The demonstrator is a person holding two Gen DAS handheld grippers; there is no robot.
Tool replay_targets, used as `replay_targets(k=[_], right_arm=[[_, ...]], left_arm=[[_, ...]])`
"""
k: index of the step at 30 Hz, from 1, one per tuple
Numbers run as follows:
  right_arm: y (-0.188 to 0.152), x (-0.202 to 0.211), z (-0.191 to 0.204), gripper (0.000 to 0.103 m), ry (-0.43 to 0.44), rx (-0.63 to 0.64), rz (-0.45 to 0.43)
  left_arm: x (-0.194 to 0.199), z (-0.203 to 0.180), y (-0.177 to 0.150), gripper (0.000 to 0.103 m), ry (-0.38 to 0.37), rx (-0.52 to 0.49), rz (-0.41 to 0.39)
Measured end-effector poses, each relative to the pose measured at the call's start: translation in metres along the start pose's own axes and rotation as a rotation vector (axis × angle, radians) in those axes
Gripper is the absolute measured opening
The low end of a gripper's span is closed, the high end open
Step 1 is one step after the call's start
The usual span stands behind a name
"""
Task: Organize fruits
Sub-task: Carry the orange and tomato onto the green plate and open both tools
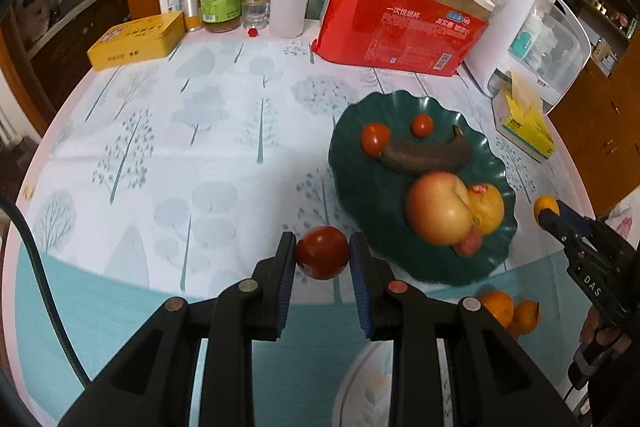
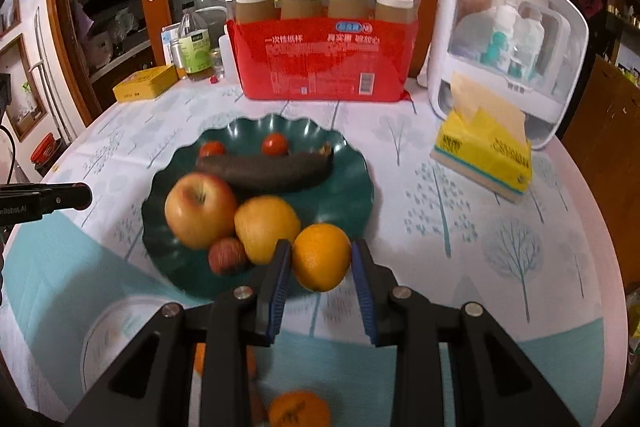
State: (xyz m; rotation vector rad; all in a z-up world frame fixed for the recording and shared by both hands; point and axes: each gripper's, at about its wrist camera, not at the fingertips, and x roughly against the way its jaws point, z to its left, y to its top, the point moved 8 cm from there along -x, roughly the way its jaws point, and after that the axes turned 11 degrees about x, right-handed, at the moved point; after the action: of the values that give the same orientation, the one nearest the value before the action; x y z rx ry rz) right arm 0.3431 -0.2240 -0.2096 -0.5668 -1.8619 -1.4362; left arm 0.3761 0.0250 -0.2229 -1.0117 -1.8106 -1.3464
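Red and glossy, a tomato (image 1: 322, 258) sits clamped between the blue-padded fingers of the left gripper (image 1: 322, 259), held above the tree-patterned cloth on the surface (image 1: 180, 131), just left of the dark green scalloped plate (image 1: 352, 131). The right gripper (image 2: 321, 259) has its fingers closed on an orange (image 2: 321, 257), held over the plate's near rim. On the plate lie a large apple (image 2: 200, 209), a yellow-orange fruit (image 2: 266, 227) touching it, a small reddish fruit (image 2: 227, 254), a dark blackened banana (image 2: 266, 171) and two small tomatoes (image 2: 275, 143) behind it. More oranges (image 1: 510, 311) lie near the front edge. A red pack of paper cups (image 2: 324, 67), a yellow tissue pack (image 2: 486, 157) and a yellow tin (image 1: 136, 41) stand farther back.
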Motion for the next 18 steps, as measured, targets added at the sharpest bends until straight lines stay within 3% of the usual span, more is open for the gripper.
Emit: replay_targets(k=[9, 18], right_arm=[[0.033, -0.029, -0.002, 0.031, -0.017, 0.003, -0.014], [0.024, -0.058, 0.0, 0.031, 0.017, -0.053, 0.038]], left_arm=[[-0.025, -0.016, 0.031, 0.025, -0.034, -0.052, 0.001], [-0.06, -0.029, 0.035, 0.025, -0.086, -0.05, 0.075]])
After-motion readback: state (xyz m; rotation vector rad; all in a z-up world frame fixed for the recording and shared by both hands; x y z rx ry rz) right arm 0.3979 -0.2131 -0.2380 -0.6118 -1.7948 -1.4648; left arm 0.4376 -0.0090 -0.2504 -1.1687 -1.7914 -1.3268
